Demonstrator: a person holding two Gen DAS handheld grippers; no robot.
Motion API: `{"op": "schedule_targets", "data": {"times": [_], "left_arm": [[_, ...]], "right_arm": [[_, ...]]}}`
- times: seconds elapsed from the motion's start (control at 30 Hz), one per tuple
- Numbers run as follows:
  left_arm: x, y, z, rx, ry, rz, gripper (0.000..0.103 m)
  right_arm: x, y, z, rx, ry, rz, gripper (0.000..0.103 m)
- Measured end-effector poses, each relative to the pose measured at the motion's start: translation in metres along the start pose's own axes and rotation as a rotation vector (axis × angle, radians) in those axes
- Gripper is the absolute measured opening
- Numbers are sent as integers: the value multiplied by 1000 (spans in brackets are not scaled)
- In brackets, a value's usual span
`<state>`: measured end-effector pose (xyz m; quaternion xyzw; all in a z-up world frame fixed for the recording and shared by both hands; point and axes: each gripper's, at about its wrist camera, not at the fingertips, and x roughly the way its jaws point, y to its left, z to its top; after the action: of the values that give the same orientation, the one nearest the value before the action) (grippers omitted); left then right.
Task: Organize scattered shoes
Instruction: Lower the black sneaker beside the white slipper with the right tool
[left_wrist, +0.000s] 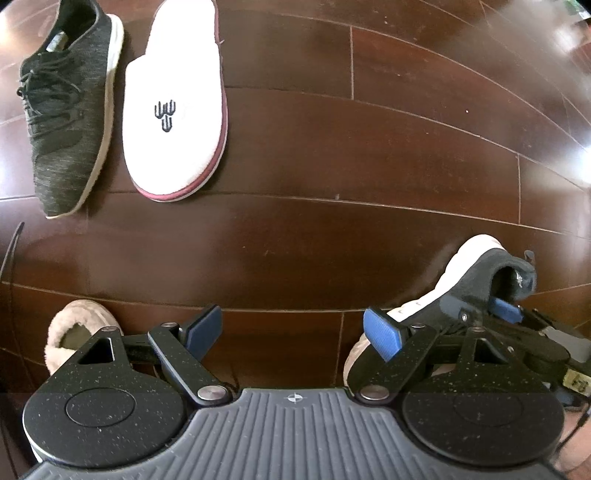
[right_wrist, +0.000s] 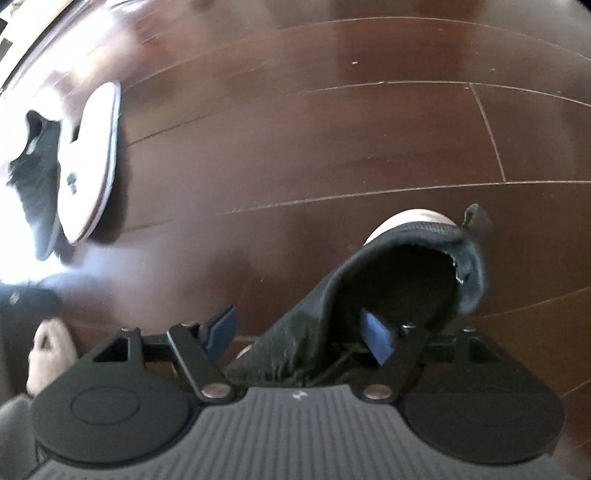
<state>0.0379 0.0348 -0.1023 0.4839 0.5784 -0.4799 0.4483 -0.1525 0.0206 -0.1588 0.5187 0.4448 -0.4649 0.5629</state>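
Observation:
In the left wrist view a dark knit sneaker (left_wrist: 70, 110) and a white slipper with a maroon sole (left_wrist: 177, 107) lie side by side at the upper left of the wooden floor. My left gripper (left_wrist: 293, 330) hovers open over bare boards, holding nothing. A second dark sneaker with a white sole (left_wrist: 476, 280) lies tilted at the right. My right gripper (right_wrist: 299, 334) stands open astride this sneaker's (right_wrist: 402, 280) collar wall, with one blue pad (right_wrist: 376, 338) inside the opening and the other pad (right_wrist: 221, 332) outside. The sneaker's toe is hidden.
A fuzzy beige slipper (left_wrist: 79, 332) sits under my left gripper's left side, and another fuzzy edge (left_wrist: 354, 360) shows under its right side. A thin black cable (left_wrist: 11, 251) runs along the left edge. Dark floorboards (left_wrist: 332, 147) stretch ahead. The far pair (right_wrist: 85, 166) appears blurred in the right wrist view.

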Motion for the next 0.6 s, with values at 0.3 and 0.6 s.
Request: {"op": "schedule_targets", "data": {"times": [0.3,0.6], "left_arm": [[-1,3,4,-18,1,-17,88],[-3,9,10,-50,0,-39,88]], "right_arm": [[22,18,18,-104,55,-8,41],[31,45,23,-259,83,-29,36]]}}
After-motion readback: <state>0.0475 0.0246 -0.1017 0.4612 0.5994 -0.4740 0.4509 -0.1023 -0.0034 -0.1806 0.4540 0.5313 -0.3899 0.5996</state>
